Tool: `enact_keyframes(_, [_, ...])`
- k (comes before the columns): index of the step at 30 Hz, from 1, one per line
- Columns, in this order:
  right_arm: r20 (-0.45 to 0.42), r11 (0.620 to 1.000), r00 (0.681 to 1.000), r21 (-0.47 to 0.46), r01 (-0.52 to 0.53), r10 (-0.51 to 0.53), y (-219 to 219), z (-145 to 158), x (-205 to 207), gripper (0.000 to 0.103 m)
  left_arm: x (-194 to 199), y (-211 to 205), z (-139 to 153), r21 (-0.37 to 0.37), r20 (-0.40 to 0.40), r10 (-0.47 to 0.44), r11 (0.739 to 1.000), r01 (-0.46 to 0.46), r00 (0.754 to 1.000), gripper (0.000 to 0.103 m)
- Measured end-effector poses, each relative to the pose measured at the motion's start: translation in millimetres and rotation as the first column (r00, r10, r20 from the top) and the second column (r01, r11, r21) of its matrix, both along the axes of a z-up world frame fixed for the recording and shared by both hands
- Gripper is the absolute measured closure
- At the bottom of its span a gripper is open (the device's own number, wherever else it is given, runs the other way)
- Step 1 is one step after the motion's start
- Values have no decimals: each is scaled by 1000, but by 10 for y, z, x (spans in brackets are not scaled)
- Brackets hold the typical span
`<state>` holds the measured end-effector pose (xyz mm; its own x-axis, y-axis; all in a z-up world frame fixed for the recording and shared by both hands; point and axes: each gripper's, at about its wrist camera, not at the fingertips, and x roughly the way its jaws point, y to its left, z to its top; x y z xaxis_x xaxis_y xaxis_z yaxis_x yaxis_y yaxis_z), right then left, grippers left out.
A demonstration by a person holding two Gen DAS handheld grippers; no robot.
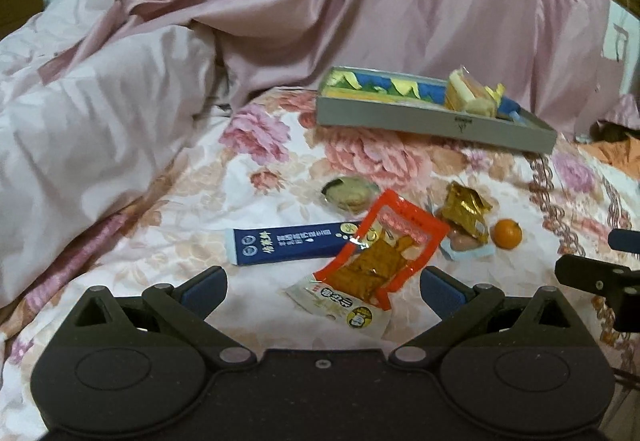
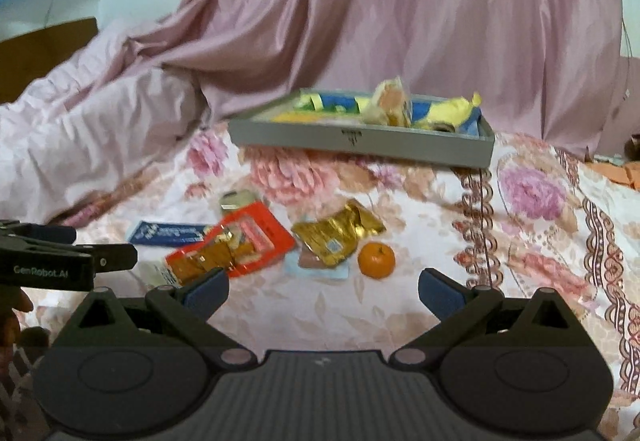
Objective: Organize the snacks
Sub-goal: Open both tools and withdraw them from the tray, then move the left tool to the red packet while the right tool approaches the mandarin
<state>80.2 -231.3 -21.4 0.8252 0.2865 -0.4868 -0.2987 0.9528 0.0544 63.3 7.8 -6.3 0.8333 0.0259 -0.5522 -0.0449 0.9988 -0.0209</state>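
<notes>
one orange (image 2: 376,260), one grey tray (image 1: 420,121), one red packet (image 1: 384,249)

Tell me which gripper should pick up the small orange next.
Right, probably. The small orange lies just ahead of the open right gripper, nearly between its fingers. From the left gripper, also open, it sits far off to the right, with the red snack packet directly ahead instead.
</notes>
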Motion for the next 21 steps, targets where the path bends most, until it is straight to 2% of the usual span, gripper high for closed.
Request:
enact_keyframes(6, [-90, 998, 995, -41, 41, -44, 57, -96, 180, 0, 164, -70, -95, 41, -3, -45, 998, 45, 999, 1])
enact_keyframes(11, [-177, 995, 979, -27, 93, -96, -10, -149, 330, 0, 364, -59, -165, -13, -61, -90, 996, 90, 994, 1])
enact_keyframes(15, [-233, 998, 970, -23, 67, -70, -43, -166, 489, 0, 453, -40, -206, -36, -52, -102, 994, 100, 993, 1])
enact_keyframes(17, [-228, 997, 972, -62, 37, -50, -8, -160, 581, 0, 513, -45, -220, -30, -43, -118, 993, 117, 992, 1])
enact_keyframes(21, [-142, 976, 988, -216, 36, -68, 81, -181, 734, 0, 628, -115, -300, 25, -42, -164, 986, 165, 986, 1])
